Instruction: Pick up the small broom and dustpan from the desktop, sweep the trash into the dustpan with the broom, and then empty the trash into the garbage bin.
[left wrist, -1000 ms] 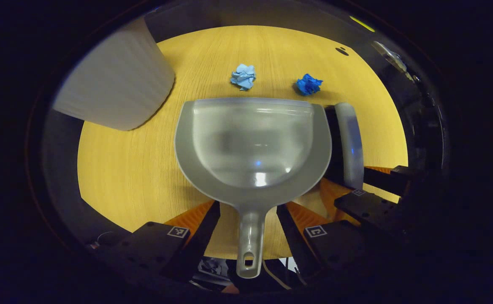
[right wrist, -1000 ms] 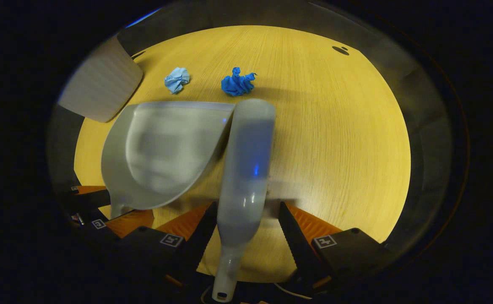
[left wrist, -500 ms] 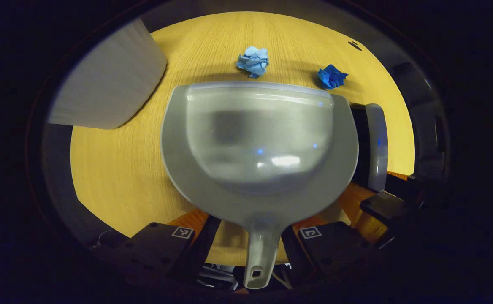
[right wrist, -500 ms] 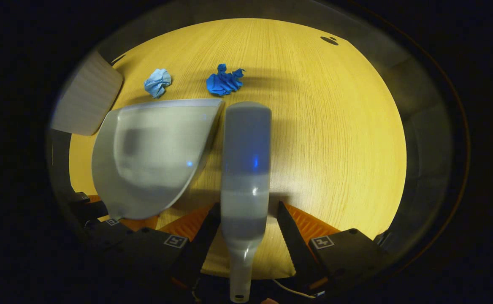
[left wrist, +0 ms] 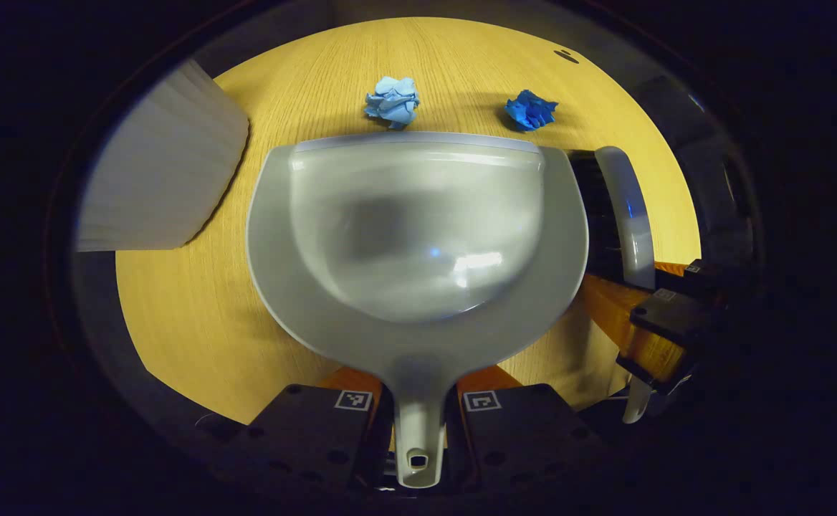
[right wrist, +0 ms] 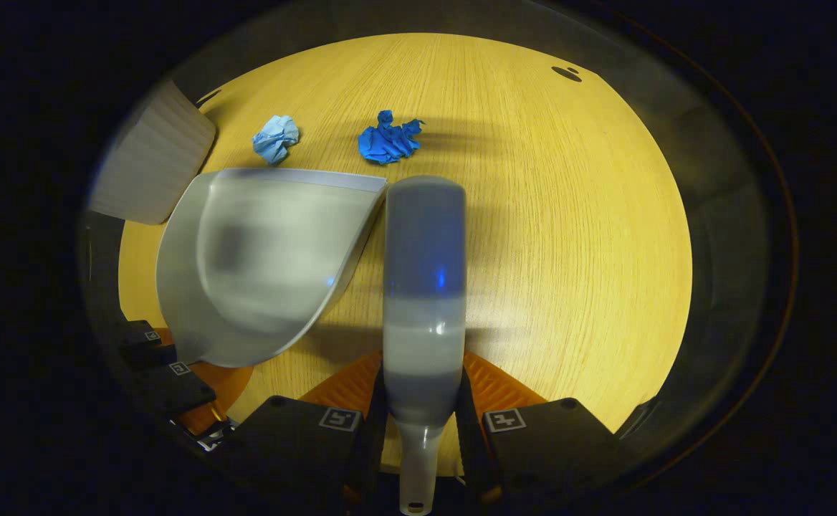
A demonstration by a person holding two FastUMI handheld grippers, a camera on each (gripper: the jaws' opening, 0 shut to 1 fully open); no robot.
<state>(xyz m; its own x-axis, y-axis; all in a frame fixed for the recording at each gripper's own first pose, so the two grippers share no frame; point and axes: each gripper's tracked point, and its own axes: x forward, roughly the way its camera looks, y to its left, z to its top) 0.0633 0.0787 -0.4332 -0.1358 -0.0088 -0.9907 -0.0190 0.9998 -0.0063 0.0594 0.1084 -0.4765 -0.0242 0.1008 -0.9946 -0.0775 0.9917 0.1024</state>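
grey plastic fills the grip of each tool. in the left gripper view the left gripper [left wrist: 418, 423] has both fingers pressed against the thin handle of the dustpan [left wrist: 418, 236], one on each side, with the handle's end and its hanging hole poking out behind them. the pan's wide mouth faces away from the gripper, toward the far edge of the table [left wrist: 196, 315], and its front lip lies just short of a crumpled pale blue paper ball [left wrist: 392, 100]. a darker blue paper ball [left wrist: 530, 112] sits farther right, apart from the pan, also near the far edge.

in the right gripper view the right gripper [right wrist: 418, 423] is clamped on the neck of the small broom [right wrist: 424, 287], both fingers tight against its sides. the broom's long grey back runs straight ahead from the gripper, its far end close to the dark blue ball and just beside the right corner of the dustpan's lip. whether broom and pan touch there cannot be told. the broom's black bristles show in the left gripper view, along the pan's right side.

a pale ribbed garbage bin [left wrist: 164, 186] stands at the table's far left corner, well apart from the dustpan. a small dark hole [right wrist: 566, 72] marks the tabletop near the far right edge.
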